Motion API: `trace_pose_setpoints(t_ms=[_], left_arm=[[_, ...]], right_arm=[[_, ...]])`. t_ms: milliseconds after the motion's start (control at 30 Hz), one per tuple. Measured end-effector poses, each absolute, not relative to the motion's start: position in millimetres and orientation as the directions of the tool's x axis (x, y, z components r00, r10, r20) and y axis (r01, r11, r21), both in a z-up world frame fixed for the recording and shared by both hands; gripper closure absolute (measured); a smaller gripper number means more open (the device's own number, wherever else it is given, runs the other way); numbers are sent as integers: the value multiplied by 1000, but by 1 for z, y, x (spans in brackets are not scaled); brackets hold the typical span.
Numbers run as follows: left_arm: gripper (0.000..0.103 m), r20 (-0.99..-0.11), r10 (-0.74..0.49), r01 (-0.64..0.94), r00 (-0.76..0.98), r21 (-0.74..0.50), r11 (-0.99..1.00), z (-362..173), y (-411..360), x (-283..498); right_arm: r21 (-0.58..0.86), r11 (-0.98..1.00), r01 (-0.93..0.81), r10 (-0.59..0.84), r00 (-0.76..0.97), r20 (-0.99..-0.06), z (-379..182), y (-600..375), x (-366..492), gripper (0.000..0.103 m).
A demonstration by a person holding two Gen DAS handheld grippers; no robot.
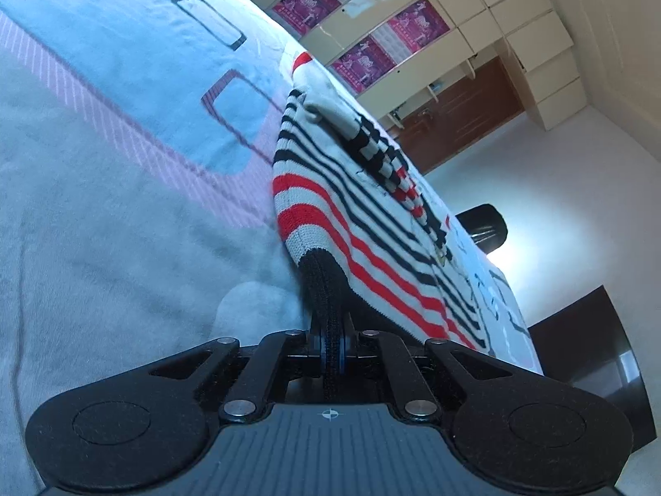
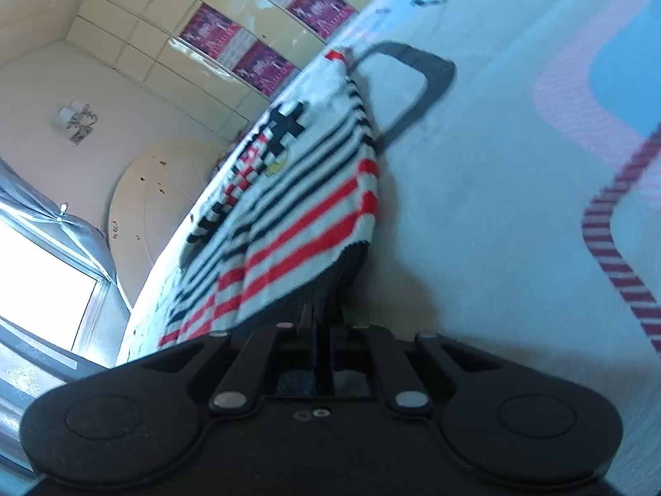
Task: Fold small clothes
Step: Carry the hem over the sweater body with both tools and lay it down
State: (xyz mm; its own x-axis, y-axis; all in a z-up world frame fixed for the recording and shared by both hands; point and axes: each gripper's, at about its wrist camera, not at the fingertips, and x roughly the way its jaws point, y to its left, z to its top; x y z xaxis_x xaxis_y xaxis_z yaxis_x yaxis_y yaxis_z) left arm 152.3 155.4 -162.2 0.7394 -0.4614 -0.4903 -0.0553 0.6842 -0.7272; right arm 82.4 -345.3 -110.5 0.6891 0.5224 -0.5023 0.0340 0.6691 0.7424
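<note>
A small knitted sweater (image 1: 355, 223) with white, black and red stripes and a black ribbed hem lies on the bed. My left gripper (image 1: 330, 330) is shut on its black hem, which runs back between the pads. In the right wrist view the same sweater (image 2: 305, 206) stretches away from the camera, and my right gripper (image 2: 326, 322) is shut on the dark hem at its other corner. A black cross pattern shows on the sweater's front. The fingertips of both grippers are hidden by the knit.
The sweater rests on a pale bedsheet (image 1: 124, 165) printed with pink-striped and dark rounded rectangles. Behind stand cream wardrobe doors with magenta posters (image 1: 417, 25), a brown door (image 1: 462, 111), and a bright window (image 2: 37, 281) with a grey curtain.
</note>
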Motion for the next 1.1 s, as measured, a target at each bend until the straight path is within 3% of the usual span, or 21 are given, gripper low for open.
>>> trace_pose_setpoints(t_ms=[433,733,1100], left_arm=[[98,-370,-437,50,820,-714,698,-92,155,187],[98,-293,-424,109,857,-701,705,-43,156,259],[98,-340,-391,60,855,-684,727,-41,153,396]], right_arm=[[689,720,-82,481,775,-410,-44,-337,113,97],[648,750,-133,465,803,-373,1,-338,187,97],[686,713,-143,508,779,-366,1,-341,341,97]])
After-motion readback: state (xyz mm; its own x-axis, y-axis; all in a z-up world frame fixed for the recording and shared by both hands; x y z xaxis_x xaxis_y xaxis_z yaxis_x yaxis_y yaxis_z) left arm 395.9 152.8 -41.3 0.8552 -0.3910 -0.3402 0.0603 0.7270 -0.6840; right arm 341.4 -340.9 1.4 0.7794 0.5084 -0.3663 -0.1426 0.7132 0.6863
